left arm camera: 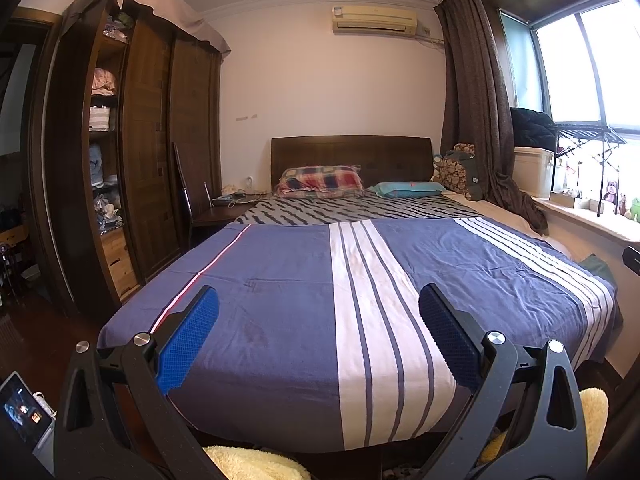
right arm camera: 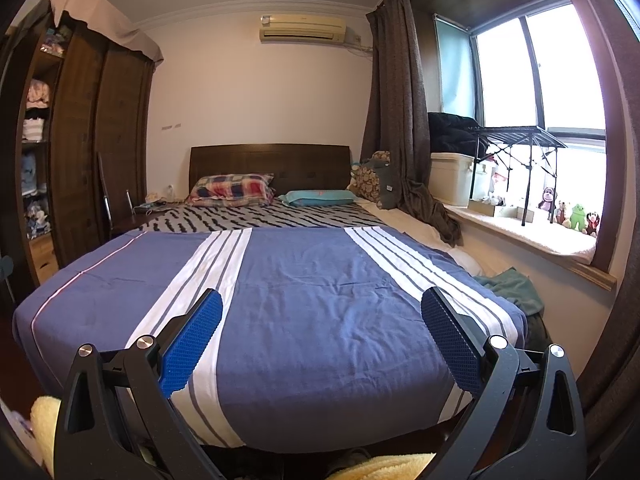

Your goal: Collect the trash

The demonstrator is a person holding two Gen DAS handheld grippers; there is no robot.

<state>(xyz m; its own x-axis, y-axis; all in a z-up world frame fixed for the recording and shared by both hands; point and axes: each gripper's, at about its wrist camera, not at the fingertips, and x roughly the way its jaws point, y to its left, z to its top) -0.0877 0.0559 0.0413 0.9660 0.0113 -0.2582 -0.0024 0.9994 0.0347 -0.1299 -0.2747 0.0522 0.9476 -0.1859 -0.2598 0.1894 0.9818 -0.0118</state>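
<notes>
Search step, nothing picked. Left gripper (left arm camera: pixel 319 312) and right gripper (right arm camera: pixel 322 314) hover at the foot of the bed (right arm camera: pixel 320 280), jaws wide apart, empty. No trash visible anywhere; next move calls for scanning elsewhere, probably the bedside table (left arm camera: pixel 224 210).

Possible trash: small pale crumpled lump (left arm camera: pixel 229 190) (right arm camera: pixel 152 197), just left of the bed (left arm camera: pixel 280 280), level with its head end, lying low on a dark surface among light cords; too far off to tell paper from cloth
</notes>
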